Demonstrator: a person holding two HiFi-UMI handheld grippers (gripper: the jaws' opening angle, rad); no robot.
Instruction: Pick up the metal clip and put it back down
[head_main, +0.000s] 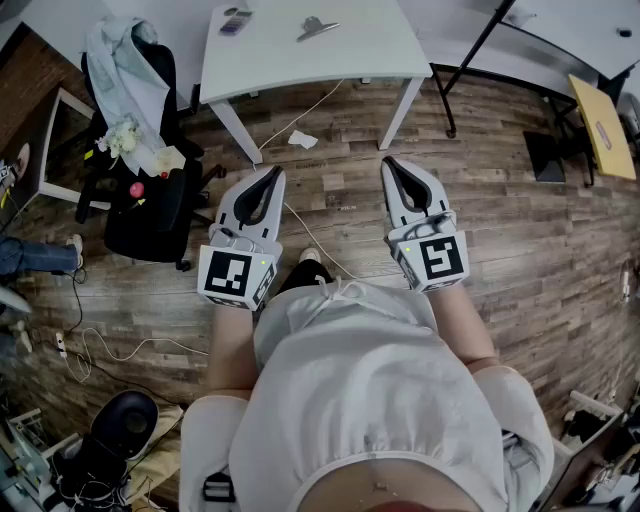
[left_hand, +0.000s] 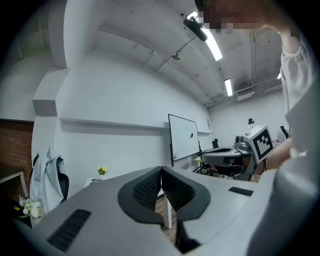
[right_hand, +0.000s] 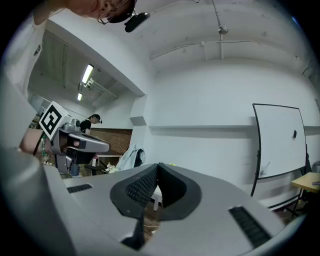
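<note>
The metal clip (head_main: 317, 27) lies on the white table (head_main: 300, 60) at the far side of the head view, near the table's middle. Both grippers hang level over the wooden floor, short of the table's front edge and well apart from the clip. My left gripper (head_main: 277, 172) has its jaws closed tip to tip with nothing between them, as the left gripper view (left_hand: 161, 174) also shows. My right gripper (head_main: 387, 161) is likewise shut and empty (right_hand: 158, 168). The clip appears in neither gripper view.
A small dark object (head_main: 236, 20) lies on the table left of the clip. A black office chair (head_main: 150, 200) draped with a white garment stands at the left. A paper scrap (head_main: 303, 139) and a cable lie on the floor under the table. Another table (head_main: 560, 30) and a yellow board (head_main: 601, 126) stand at the right.
</note>
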